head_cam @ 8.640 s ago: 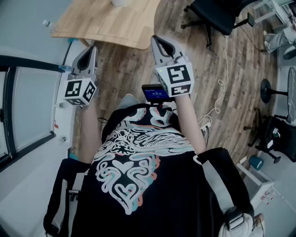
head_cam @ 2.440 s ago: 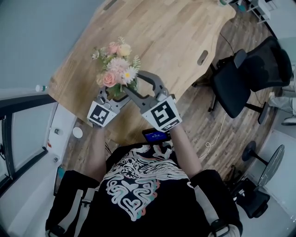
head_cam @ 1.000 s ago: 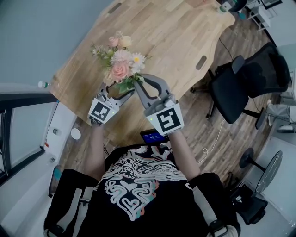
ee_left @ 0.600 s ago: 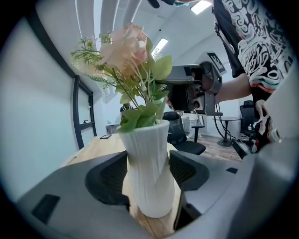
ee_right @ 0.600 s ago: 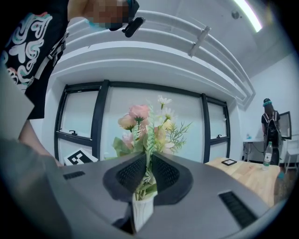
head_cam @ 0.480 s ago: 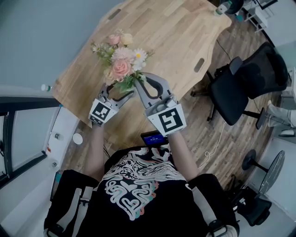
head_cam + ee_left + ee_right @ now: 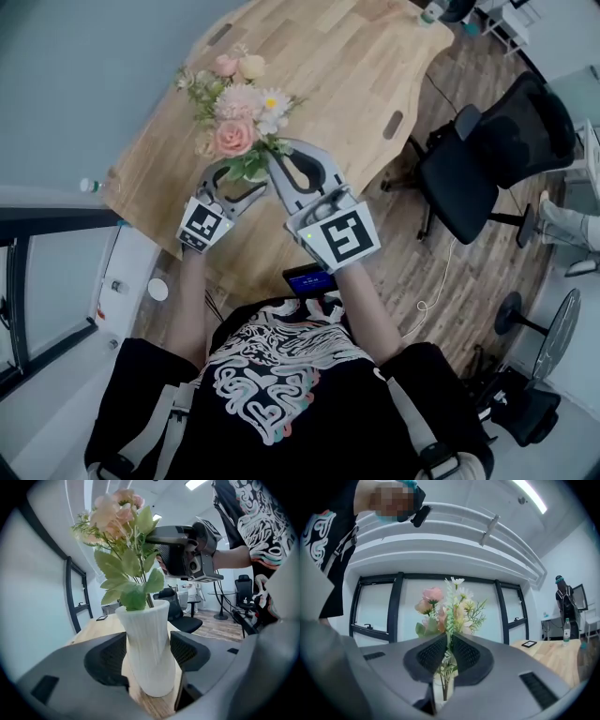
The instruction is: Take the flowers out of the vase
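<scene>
A bunch of pink, peach and white flowers (image 7: 236,111) stands over a white ribbed vase (image 7: 147,653) on the wooden table (image 7: 328,66). My left gripper (image 7: 236,184) holds the vase low down, with a pad pressed on each side of it (image 7: 149,660). My right gripper (image 7: 272,161) is shut on the green stems just above the vase mouth; the left gripper view shows it (image 7: 157,540) gripping among the leaves. In the right gripper view the stems (image 7: 449,645) run up between the closed pads, with the blooms (image 7: 447,605) above. In the head view the leaves hide the vase.
A black office chair (image 7: 487,159) stands right of the table. A bottle (image 7: 429,13) sits at the table's far end. A small dark object (image 7: 529,644) lies on the tabletop, and a person (image 7: 565,603) stands far off. Black window frames (image 7: 393,606) line the wall.
My right gripper has risen a little with the stems, so the blooms stand higher over the vase. The left gripper has stayed on the vase.
</scene>
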Available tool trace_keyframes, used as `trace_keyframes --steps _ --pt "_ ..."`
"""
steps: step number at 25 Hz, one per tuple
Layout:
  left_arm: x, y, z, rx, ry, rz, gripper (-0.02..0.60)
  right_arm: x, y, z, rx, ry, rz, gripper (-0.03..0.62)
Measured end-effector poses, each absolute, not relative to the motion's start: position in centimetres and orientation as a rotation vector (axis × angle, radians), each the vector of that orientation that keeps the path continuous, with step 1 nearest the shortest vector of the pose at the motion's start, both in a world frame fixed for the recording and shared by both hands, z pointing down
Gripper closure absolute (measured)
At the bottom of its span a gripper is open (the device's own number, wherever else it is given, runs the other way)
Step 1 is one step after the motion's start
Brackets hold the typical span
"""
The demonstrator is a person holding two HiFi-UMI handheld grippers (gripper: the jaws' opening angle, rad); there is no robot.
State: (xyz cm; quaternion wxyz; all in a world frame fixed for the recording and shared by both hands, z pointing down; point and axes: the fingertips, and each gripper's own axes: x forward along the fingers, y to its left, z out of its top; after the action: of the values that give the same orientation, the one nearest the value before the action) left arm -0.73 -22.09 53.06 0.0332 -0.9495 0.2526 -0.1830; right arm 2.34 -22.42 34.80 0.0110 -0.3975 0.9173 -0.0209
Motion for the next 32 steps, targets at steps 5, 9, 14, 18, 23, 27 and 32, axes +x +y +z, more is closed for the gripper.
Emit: trace_keyframes --steps 5,9,14,18,23,27,32 --pt "-0.8 -22.0 52.9 -2.941 0.800 -0.523 0.290 2.5 -22.0 33.7 -1.242 2.839 -0.041 0.551" --pt "-0.2 -21.9 52.3 -2.959 0.800 -0.486 0.290 2.9 -21.9 32.2 -1.225 2.795 -0.004 0.551" --pt "0.3 -22.1 52.2 -2.964 0.795 -0.483 0.288 3.2 -21.9 31.5 -1.220 2.782 0.032 0.551" --pt "-0.3 -21.8 52.6 -2.995 0.793 -0.462 0.288 3.3 -21.6 30.6 -1.226 2.761 0.066 0.551" --pt "-1.0 -22.1 51.4 -3.022 0.804 -0.410 0.288 2.4 -22.3 29.1 -1.202 2.754 0.110 0.551" --pt "-1.5 -21.4 50.5 -3.042 0.806 -0.360 0.288 2.2 -22.0 28.2 -1.185 2.749 0.121 0.551" --pt "-3.5 -21.2 47.9 -3.061 0.868 -0.221 0.288 2.4 -21.9 27.6 -1.189 2.731 0.123 0.551"
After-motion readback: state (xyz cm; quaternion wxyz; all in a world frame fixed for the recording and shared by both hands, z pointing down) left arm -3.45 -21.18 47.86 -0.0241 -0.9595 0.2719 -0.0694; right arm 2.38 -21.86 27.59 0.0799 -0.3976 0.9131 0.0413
